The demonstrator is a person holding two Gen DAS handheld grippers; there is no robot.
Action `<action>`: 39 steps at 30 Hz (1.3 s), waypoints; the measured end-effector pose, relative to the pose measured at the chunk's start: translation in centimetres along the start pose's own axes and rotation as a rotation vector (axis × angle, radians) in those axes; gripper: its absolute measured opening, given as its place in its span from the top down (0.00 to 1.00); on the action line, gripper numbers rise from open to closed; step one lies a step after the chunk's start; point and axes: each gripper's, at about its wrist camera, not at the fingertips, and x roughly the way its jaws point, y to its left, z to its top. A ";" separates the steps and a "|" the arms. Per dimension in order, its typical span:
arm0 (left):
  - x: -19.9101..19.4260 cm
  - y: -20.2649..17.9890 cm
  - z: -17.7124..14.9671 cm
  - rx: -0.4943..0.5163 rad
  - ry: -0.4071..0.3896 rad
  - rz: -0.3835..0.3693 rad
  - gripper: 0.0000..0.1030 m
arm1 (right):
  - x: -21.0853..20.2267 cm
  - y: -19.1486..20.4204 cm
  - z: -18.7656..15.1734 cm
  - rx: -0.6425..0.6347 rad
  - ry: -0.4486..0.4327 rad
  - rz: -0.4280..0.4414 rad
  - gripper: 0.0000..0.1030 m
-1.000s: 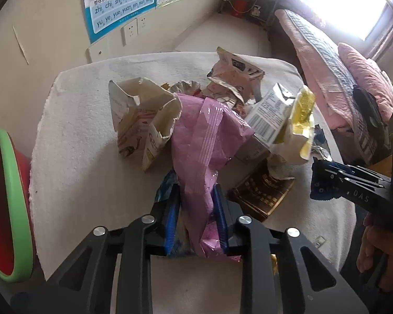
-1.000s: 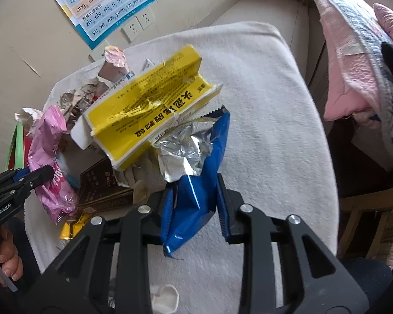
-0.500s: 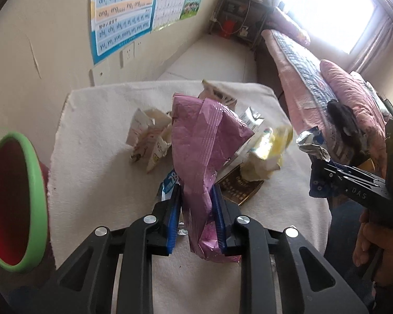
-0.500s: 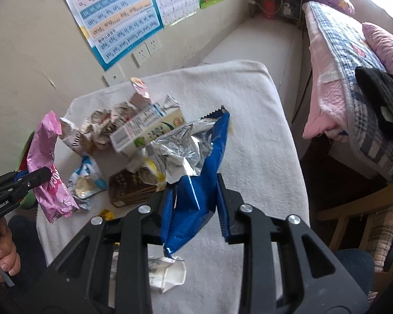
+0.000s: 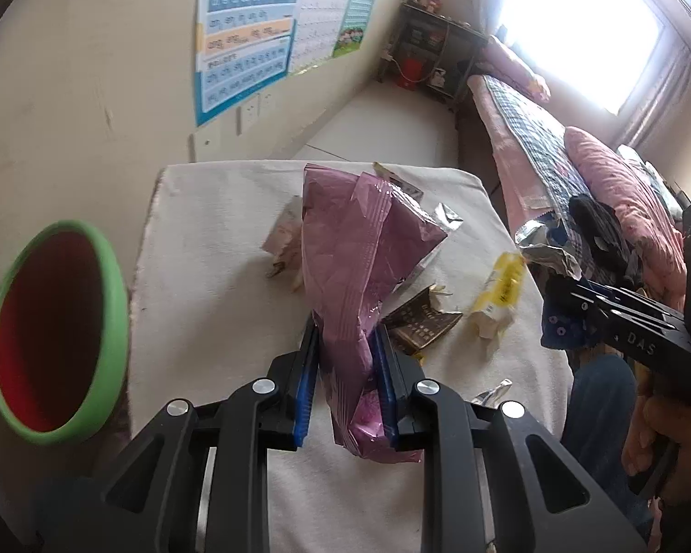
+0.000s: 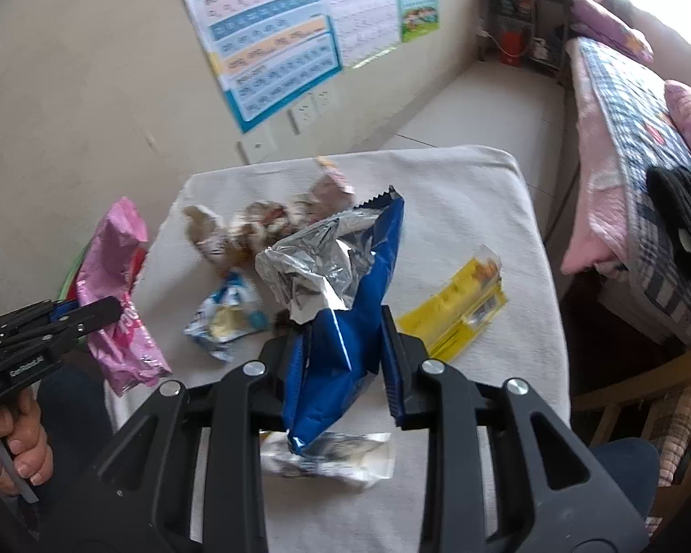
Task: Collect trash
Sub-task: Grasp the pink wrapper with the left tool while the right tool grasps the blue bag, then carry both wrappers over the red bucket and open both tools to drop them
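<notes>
I grip the crinkled pink plastic snack bag [image 5: 368, 285] in my left gripper [image 5: 345, 368] and the blue foil-lined wrapper [image 6: 345, 322] in my right gripper [image 6: 345, 359], both lifted above the white cloth-covered table [image 5: 216, 276] so each can drop into the green-rimmed red bin [image 5: 55, 345] beside the table's edge.

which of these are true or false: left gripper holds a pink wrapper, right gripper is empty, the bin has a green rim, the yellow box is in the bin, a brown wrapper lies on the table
1. The left gripper holds a pink wrapper. True.
2. The right gripper is empty. False: it is shut on a blue foil-lined snack bag.
3. The bin has a green rim. True; it is red inside.
4. The yellow box is in the bin. False: it lies on the cloth-covered table.
5. A brown wrapper lies on the table. True.
</notes>
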 end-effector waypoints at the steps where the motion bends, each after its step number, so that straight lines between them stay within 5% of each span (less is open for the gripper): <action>1: -0.2 0.2 -0.1 -0.004 -0.004 0.006 0.79 | -0.1 0.6 0.1 -0.011 -0.003 0.007 0.72; 24: -8.9 13.7 -0.5 -0.215 -0.134 0.228 0.79 | 1.2 19.8 4.3 -0.291 -0.025 0.229 0.72; 39: -11.9 22.8 -3.0 -0.347 -0.148 0.280 0.79 | 5.6 30.1 4.9 -0.416 0.029 0.347 0.72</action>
